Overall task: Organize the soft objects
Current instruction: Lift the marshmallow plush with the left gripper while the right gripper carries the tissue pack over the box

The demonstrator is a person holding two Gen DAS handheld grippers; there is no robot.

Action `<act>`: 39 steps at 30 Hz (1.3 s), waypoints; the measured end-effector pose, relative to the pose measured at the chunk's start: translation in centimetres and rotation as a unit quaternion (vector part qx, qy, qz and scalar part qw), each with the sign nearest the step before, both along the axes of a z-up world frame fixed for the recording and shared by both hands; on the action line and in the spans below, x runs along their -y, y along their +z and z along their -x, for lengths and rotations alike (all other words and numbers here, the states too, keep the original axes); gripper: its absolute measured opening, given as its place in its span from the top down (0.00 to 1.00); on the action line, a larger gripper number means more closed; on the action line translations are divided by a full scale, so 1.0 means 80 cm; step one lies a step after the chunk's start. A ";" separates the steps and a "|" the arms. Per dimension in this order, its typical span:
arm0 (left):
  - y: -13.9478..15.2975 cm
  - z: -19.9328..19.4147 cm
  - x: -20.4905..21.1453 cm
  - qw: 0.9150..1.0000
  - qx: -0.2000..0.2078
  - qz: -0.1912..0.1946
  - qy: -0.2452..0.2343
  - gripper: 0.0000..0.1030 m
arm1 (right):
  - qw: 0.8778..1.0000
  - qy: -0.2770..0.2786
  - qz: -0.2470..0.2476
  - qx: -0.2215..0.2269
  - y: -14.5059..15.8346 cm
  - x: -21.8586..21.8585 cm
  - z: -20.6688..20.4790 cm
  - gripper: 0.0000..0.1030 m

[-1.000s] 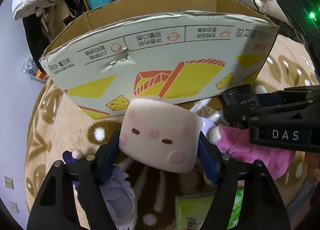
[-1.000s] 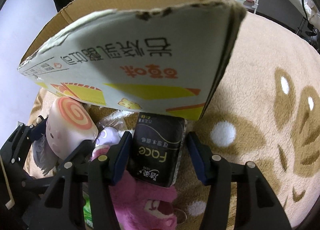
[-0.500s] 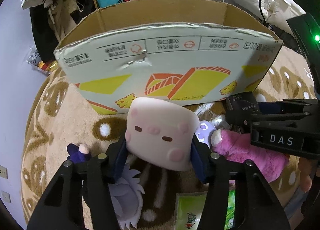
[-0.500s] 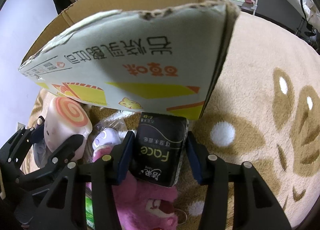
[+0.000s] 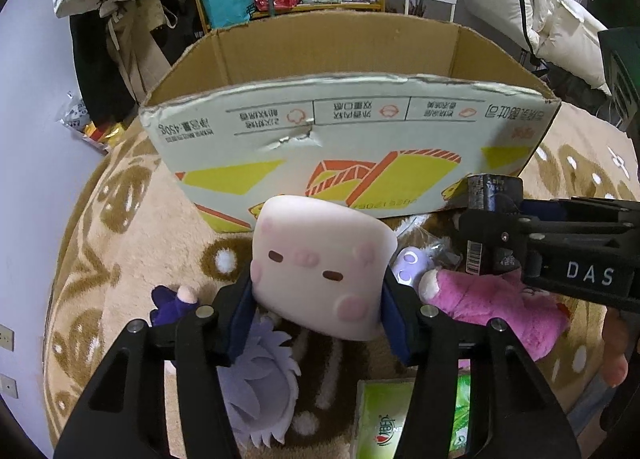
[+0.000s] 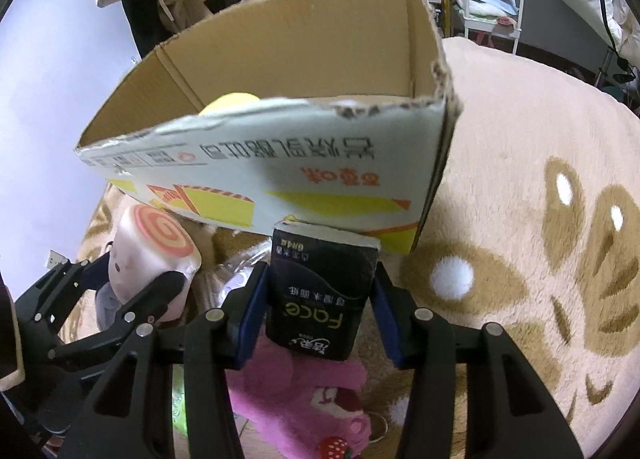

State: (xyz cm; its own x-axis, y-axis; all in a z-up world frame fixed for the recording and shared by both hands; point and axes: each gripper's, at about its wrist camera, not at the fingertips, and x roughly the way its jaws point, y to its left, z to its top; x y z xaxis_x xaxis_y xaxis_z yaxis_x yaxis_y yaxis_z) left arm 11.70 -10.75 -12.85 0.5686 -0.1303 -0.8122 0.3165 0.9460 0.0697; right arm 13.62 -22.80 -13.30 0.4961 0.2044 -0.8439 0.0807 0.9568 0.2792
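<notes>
Left tool (image 5: 318, 299) clamps the pink roll plush (image 5: 320, 271); right tool (image 6: 316, 315) clamps the black tissue pack (image 6: 320, 295). Both loads sit below the cardboard box (image 5: 348, 139), at 12 o'clock. Risk: either load may catch the near wall. The tissue pack's grip appears shallow, so it could slip.

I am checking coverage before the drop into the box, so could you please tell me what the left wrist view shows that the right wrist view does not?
Left wrist only: the face of the pink roll-cake plush, a purple-haired doll and a green tissue pack on the rug.

Right wrist only: the plush's swirl end, a yellow item inside the box, and the black Face tissue pack front.

Both: the cardboard box, magenta bear plush, both tongs gripping.
</notes>
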 end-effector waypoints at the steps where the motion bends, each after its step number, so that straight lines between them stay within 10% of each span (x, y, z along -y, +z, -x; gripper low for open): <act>1: 0.003 0.002 0.000 1.000 0.005 0.000 0.000 0.48 | 1.000 0.001 -0.002 0.003 0.002 0.001 0.001 0.50; 14: 0.066 0.035 -0.013 0.995 0.094 0.012 0.014 0.49 | 0.995 0.021 -0.003 0.101 0.058 -0.015 0.040 0.50; 39: 0.147 0.040 -0.038 0.962 0.266 0.042 0.048 0.48 | 0.945 -0.024 0.099 0.312 0.149 -0.032 0.057 0.50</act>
